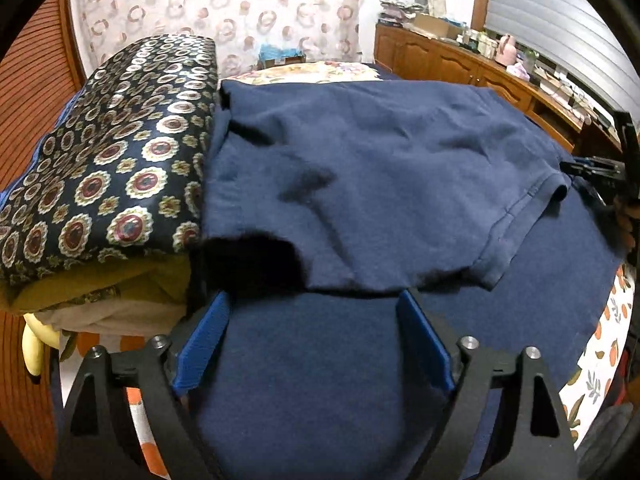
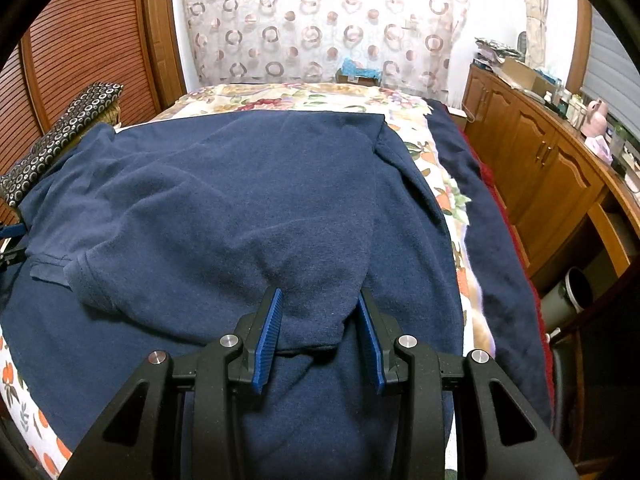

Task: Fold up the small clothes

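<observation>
A navy short-sleeved shirt [image 1: 380, 168] lies spread on a navy blanket [image 1: 320, 380] on the bed. My left gripper [image 1: 314, 296] stands open just in front of the shirt's near edge, with nothing between its blue pads [image 1: 204, 340]. The right gripper [image 2: 319, 294] is shut on a bunched-up fold at the shirt's [image 2: 224, 200] near corner, and the cloth rises in a ridge between its pads [image 2: 268, 336]. A sleeve hem [image 2: 86, 280] lies flat to its left. At the right edge of the left wrist view, part of the right gripper [image 1: 592, 168] shows.
A dark cushion with a medallion pattern [image 1: 108, 176] rests on yellow bedding against the shirt's left side. A floral sheet [image 2: 288, 98] covers the bed beyond. A wooden cabinet with clutter [image 2: 540, 160] runs along the right, and a louvred wooden door [image 2: 88, 40] stands at the left.
</observation>
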A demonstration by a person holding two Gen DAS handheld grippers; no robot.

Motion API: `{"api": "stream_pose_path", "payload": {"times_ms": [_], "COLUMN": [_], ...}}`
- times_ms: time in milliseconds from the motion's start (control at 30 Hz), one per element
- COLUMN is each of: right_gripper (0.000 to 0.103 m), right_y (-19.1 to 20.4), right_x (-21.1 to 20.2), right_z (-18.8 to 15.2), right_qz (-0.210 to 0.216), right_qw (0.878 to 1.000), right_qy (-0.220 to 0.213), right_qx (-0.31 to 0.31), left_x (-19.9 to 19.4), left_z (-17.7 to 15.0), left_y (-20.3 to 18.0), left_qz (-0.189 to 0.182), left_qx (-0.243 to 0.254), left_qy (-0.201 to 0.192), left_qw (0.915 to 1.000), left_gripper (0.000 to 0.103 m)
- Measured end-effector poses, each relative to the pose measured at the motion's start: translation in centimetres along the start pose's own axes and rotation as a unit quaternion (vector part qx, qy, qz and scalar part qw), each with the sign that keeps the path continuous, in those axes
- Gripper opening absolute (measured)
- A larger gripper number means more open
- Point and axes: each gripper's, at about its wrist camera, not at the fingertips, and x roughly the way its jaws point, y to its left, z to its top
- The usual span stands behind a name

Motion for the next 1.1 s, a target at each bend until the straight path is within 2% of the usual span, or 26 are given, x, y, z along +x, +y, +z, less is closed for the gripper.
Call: {"api": "stream_pose_path", "payload": {"times_ms": [167, 633, 767, 833, 900, 967, 1100], "right_gripper": [0.039, 0.039, 0.039, 0.039, 0.039, 0.039, 0.039], "right_y": [-0.1, -0.1, -0.1, -0.1, -0.1, -0.1, -0.1], "right_x": [-0.1, -0.1, -0.1, -0.1, -0.1, -0.1, -0.1], "right_z": [0.0, -0.1, -0.1, -0.1, -0.1, -0.1, -0.1], "right_qz": [0.0, 0.001, 0.001, 0.001, 0.001, 0.001, 0.001], "right_qw": [1.0, 1.0, 1.0, 1.0, 1.0, 1.0, 1.0], "right_qy": [0.0, 0.0, 0.0, 0.0, 0.0, 0.0, 0.0], "right_qx": [-0.002, -0.002, -0.003, -0.002, -0.003, -0.002, -0.003], "left_x": [0.6, 0.6, -1.1, -2.0, -2.4, -2.4, -1.7], "left_z": [0.1, 0.3, 0.5, 0.7, 0.9, 1.1, 1.4], "left_y": [-0.1, 0.2, 1.8, 2.9, 3.8, 4.4, 4.8], "left_qz": [-0.002, -0.005, -0.041, -0.056, -0.055, -0.054, -0.054], "left_qx": [0.004, 0.005, -0.037, -0.064, -0.085, -0.1, -0.109], "left_qy": [0.011, 0.015, -0.023, -0.041, -0.051, -0.055, -0.051], "left_qw": [0.9999, 0.9999, 0.9982, 0.9955, 0.9936, 0.992, 0.9913], "left_gripper": [0.103, 0.103, 0.093, 0.08, 0.06, 0.048, 0.045]}}
